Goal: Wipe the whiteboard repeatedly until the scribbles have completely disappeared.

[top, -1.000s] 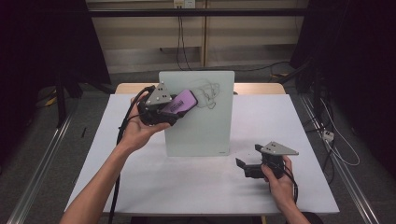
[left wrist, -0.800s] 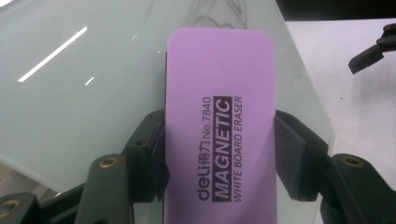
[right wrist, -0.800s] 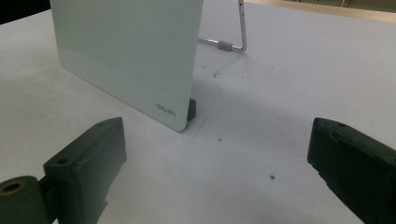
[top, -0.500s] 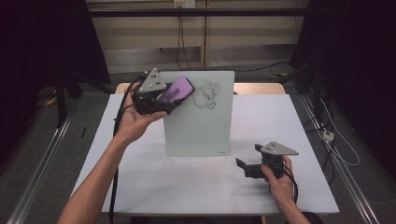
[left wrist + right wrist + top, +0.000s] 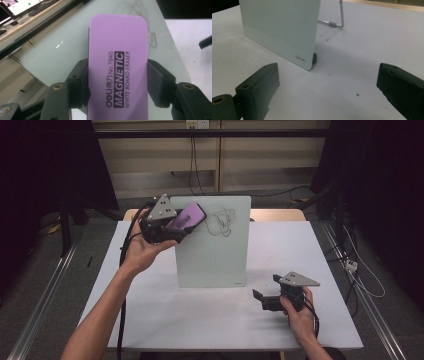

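Your worktop [image 5: 150, 320] is lying white and bare across most of its surface. Toward twelve o'clock from its centre, a pale glass board [image 5: 215, 250] is standing on it, leaning back on a wire stand [image 5: 337, 22]. At about four o'clock, your right hand [image 5: 297, 312] is resting on it.

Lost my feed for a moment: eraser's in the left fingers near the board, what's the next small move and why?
Probably ease the left gripper rightward to lay the purple eraser on the scribble, since the marks on the whiteboard are unwiped and the grip looks firm.
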The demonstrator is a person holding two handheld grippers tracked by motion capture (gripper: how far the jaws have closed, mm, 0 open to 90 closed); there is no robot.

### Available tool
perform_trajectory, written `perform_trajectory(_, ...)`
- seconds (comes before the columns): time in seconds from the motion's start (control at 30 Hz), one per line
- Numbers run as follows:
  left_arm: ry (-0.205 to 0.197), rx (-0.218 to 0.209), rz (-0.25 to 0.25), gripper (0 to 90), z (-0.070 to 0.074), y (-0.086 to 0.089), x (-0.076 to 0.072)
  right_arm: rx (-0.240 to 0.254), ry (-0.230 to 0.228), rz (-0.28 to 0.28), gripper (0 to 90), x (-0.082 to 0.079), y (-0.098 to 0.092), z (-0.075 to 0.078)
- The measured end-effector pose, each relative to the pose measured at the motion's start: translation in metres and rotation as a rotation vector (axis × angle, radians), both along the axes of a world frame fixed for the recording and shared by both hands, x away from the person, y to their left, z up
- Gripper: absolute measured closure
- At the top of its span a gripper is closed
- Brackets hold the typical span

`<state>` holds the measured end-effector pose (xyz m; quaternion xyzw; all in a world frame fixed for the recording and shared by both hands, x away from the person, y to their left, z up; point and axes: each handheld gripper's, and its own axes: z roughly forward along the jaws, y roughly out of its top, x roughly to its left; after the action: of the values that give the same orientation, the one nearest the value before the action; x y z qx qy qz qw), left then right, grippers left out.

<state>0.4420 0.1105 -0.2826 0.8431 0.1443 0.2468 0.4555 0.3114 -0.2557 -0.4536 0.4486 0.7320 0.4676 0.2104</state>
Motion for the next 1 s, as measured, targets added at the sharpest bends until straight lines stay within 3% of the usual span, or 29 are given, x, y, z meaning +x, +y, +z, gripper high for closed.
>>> perform_trajectory(0.3,0.019,0.059,-0.024,41.1,-0.023,-0.002,-0.010,0.003,0.001,-0.001,4.9,0.000,0.001,0.000)
perform_trajectory(0.67,0.055,0.097,-0.048,41.0,-0.050,-0.008,-0.020,0.003,0.000,-0.001,4.9,0.000,0.001,0.000)
perform_trajectory(0.87,0.059,0.152,-0.064,40.9,-0.057,-0.016,-0.024,0.004,0.000,-0.002,4.9,0.000,0.001,0.000)
perform_trajectory(1.0,0.077,0.145,-0.071,40.9,-0.055,-0.015,-0.021,0.003,0.000,-0.003,4.8,0.000,0.000,0.000)
